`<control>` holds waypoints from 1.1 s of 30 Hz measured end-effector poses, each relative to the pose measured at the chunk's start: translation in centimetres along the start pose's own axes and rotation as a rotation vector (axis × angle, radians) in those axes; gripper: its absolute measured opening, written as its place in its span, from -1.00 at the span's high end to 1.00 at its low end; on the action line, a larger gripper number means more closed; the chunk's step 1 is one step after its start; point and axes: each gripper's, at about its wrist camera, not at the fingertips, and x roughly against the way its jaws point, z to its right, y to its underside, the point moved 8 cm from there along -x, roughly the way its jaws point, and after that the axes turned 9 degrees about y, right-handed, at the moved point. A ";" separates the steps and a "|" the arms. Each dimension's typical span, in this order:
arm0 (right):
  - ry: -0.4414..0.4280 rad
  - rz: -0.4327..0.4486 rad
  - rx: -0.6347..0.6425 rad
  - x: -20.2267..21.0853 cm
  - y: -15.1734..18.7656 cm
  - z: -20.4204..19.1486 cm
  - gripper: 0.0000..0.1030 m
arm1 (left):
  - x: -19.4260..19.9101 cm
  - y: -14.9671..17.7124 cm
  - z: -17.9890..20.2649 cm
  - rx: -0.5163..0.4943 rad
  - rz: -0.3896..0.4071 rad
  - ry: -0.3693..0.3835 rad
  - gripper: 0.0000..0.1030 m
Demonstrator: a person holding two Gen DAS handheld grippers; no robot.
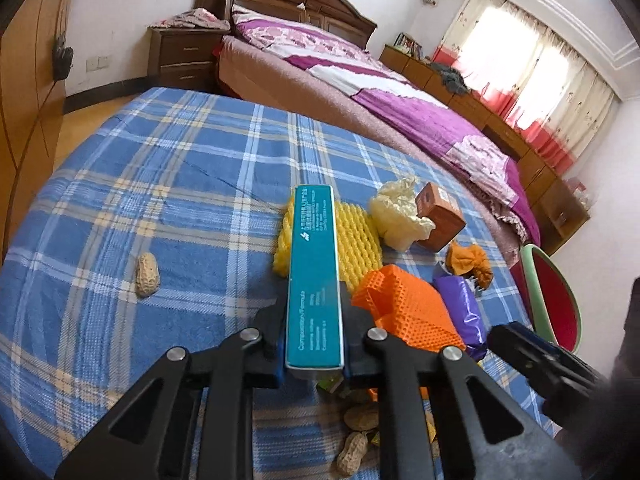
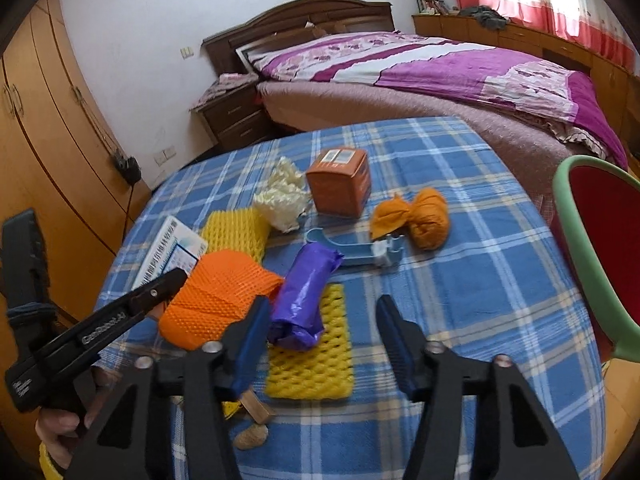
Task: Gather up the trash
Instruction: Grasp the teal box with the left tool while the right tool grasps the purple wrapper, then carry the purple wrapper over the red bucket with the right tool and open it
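Observation:
My left gripper [image 1: 316,332] is shut on a long teal carton [image 1: 316,272] and holds it above the blue plaid tablecloth [image 1: 160,180]. The carton juts forward over a yellow foam net [image 1: 356,244]. In the right wrist view the same carton [image 2: 172,244] shows its white printed face at the left. My right gripper [image 2: 320,340] is open and low over the table. A purple wrapper bundle [image 2: 304,292] and a second yellow foam net [image 2: 312,364] lie between its fingers. The bundle sits close to the left pad, and the right pad is clear of it.
An orange foam net [image 2: 216,296], cream crumpled wrapper [image 2: 282,196], orange box [image 2: 340,184], orange cloth bundle [image 2: 420,216] and light blue plastic piece [image 2: 352,252] lie around. Peanuts [image 1: 148,274] and a wooden block [image 2: 258,406] are nearer. A red bin with a green rim [image 2: 600,248] stands at the right.

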 end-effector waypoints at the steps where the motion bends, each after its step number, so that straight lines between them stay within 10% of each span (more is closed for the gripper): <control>1: 0.002 -0.008 0.003 -0.3 0.0 -0.2 0.09 | 0.1 0.0 0.1 -0.005 0.006 0.007 0.63; 16: -0.065 -0.052 0.001 -1.8 0.6 -1.7 0.59 | 1.3 -0.1 1.9 -0.049 0.054 0.045 0.64; 33: -0.123 0.118 -0.049 6.5 -0.5 1.4 0.63 | 5.6 -0.7 6.8 -0.091 0.111 0.051 0.64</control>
